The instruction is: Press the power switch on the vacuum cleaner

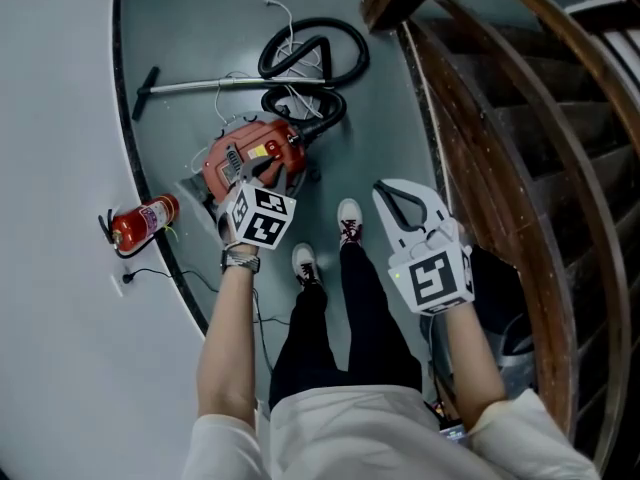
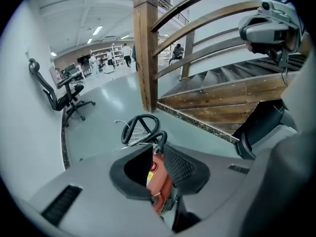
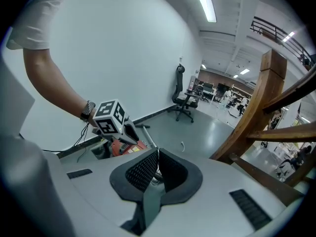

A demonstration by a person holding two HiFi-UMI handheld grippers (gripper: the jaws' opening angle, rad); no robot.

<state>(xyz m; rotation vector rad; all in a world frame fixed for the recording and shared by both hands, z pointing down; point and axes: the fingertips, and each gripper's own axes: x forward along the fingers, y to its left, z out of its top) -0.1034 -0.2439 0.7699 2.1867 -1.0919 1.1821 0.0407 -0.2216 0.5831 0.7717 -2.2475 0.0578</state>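
Hovering my left gripper over the vacuum cleaner, jaws slightly apart and empty; my right gripper's are together. I'd shut the left, then push straight down below its tips.

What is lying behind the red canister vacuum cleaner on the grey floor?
Behind the red vacuum cleaner: a coiled black hose, a silver wand with a black floor head, and white cord. The left gripper covers its near edge.

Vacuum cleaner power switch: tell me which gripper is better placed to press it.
Left. The left gripper hangs over the red vacuum cleaner, which shows between its parted jaws. The right gripper sits off to the side, over the floor beside the person's shoe.
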